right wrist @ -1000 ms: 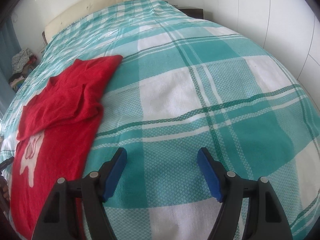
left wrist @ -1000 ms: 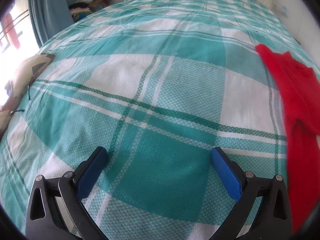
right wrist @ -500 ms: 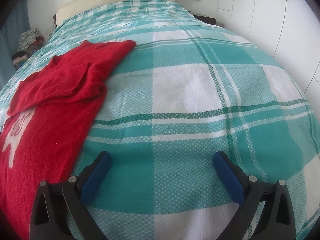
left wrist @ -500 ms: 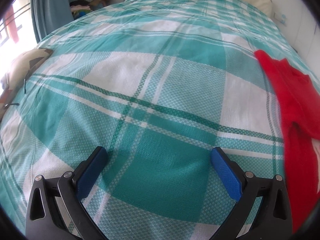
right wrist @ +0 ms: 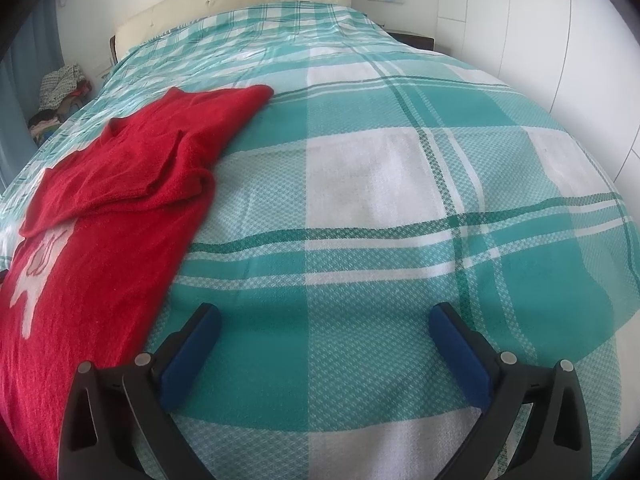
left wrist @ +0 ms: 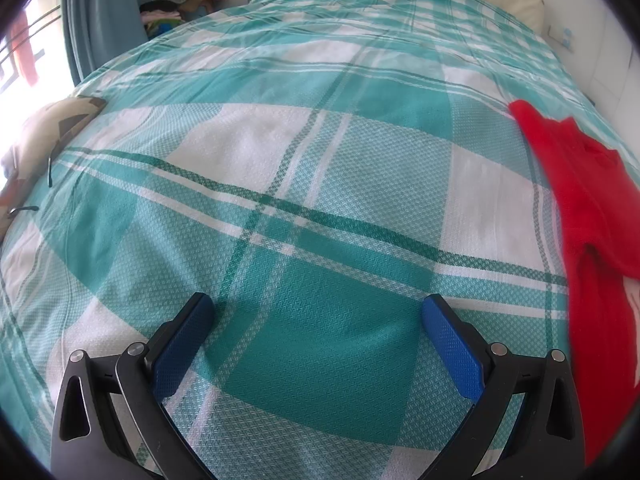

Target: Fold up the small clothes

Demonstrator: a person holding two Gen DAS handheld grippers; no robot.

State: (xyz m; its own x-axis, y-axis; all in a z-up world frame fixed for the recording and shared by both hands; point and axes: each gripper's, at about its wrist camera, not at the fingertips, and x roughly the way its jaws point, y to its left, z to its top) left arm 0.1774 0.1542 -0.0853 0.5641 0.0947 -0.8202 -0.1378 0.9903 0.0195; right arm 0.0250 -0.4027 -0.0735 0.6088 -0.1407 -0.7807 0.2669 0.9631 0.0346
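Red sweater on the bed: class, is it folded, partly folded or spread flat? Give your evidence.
Partly folded: the red sweater has its top part doubled over the body, above the white motif; the lower body lies flat.

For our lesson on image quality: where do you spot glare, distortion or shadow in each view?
Left wrist view: the window is blown out white, and the plaid bedspread bulges from fisheye. Right wrist view: even light, dark vignette corners, soft shadow on the bedspread under the right claw.

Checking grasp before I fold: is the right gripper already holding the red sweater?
No. The right gripper is open over bare plaid bedspread, with the red sweater lying off to its left, ungrasped.
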